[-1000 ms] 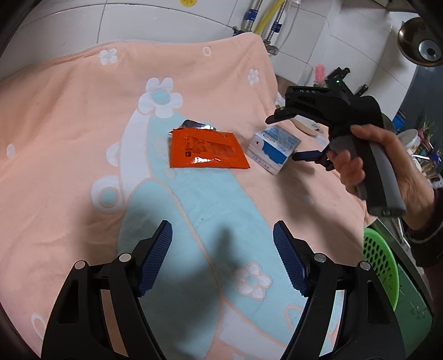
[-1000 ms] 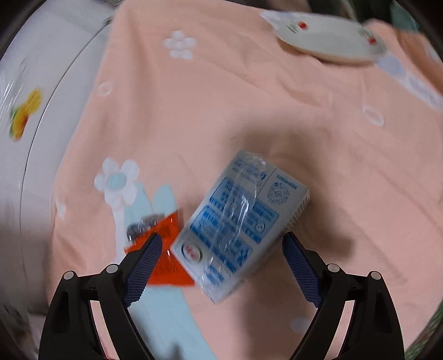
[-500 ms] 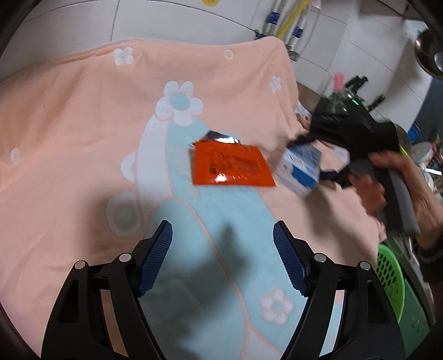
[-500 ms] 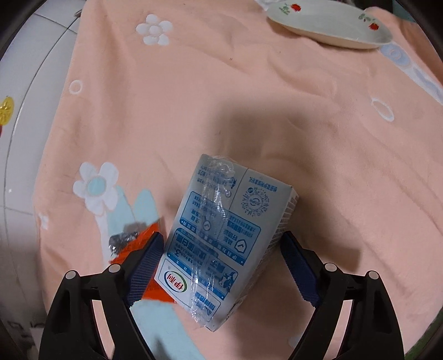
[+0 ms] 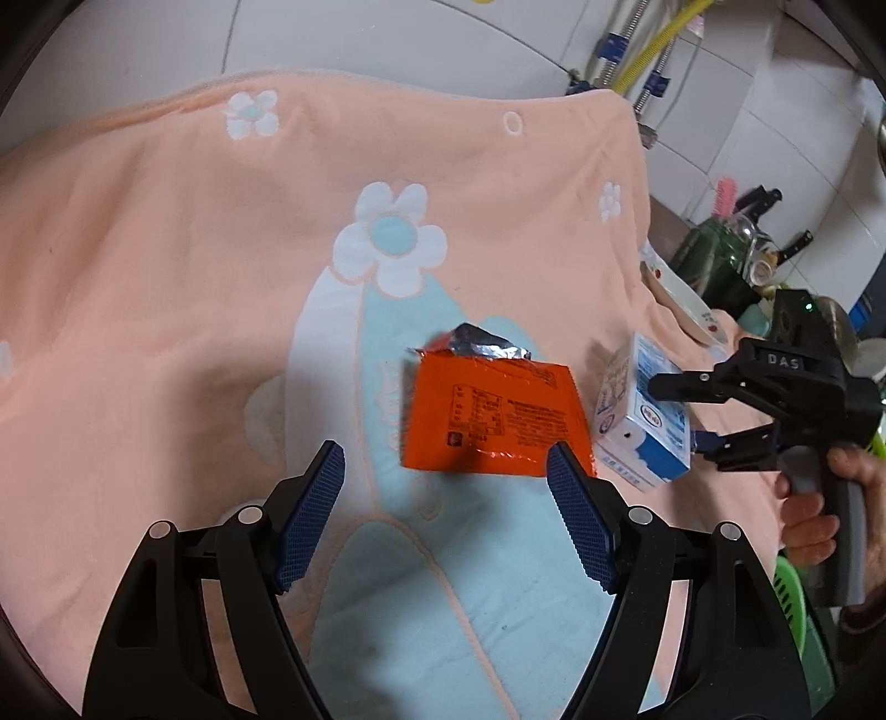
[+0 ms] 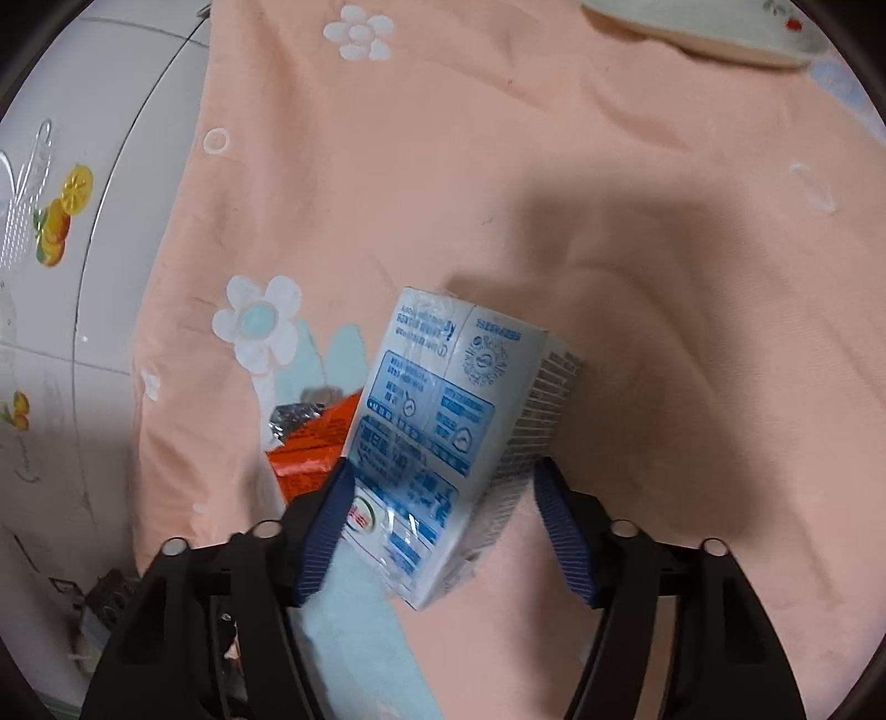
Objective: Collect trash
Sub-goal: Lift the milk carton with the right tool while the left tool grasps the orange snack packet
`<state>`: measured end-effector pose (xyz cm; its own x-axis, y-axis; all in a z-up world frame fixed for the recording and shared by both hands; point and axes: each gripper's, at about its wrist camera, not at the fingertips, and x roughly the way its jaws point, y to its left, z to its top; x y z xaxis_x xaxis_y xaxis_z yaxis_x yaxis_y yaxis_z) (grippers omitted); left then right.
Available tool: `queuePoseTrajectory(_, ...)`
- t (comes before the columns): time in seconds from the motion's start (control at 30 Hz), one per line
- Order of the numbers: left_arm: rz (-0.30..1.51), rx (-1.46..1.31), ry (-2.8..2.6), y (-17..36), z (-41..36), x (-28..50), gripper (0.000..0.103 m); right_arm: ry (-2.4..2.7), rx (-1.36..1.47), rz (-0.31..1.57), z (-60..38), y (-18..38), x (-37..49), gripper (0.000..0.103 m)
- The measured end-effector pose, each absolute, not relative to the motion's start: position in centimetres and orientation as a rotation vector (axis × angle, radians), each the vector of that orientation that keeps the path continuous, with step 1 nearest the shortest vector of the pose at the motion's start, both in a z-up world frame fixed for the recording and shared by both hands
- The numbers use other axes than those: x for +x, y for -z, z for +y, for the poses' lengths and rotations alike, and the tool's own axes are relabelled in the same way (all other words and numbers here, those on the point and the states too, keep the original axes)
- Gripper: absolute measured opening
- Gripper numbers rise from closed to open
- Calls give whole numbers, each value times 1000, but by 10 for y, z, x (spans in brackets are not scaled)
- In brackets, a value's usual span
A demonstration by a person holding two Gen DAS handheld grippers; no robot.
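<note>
An orange packet (image 5: 490, 423) lies on the peach blanket (image 5: 166, 277), just ahead of the left tool (image 5: 446, 498), whose jaws stand apart. Right of the packet, the right tool (image 5: 686, 412) straddles a blue-white carton (image 5: 642, 421).

A peach terry cloth with white flowers (image 5: 166, 266) covered the surface. White glossy wall tiles (image 5: 387, 39) rose at twelve o'clock, yellow and steel pipes (image 5: 637, 61) at one o'clock. Fruit stickers (image 6: 58, 221) marked the tiles at nine o'clock.
</note>
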<state>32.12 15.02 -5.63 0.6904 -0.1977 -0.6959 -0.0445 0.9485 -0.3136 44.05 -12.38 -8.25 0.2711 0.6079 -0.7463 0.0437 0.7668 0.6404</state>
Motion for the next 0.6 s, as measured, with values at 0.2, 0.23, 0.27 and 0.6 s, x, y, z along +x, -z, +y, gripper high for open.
queuePoseTrajectory(0.2, 825, -348, 72, 64, 154, 320, 75, -438, 654, 1216, -113, 85, 448, 76)
queuePoseTrajectory(0.23, 824, -351, 72, 65, 154, 319, 75, -437, 655, 1211, -111, 84, 449, 82)
queuePoseTrajectory(0.27, 823, -352, 71, 65, 154, 318, 75, -436, 654, 1207, -108, 83, 449, 86)
queuePoseTrajectory(0.6, 821, -361, 76, 63, 159, 316, 75, -248, 325, 1236, -64, 69, 459, 77)
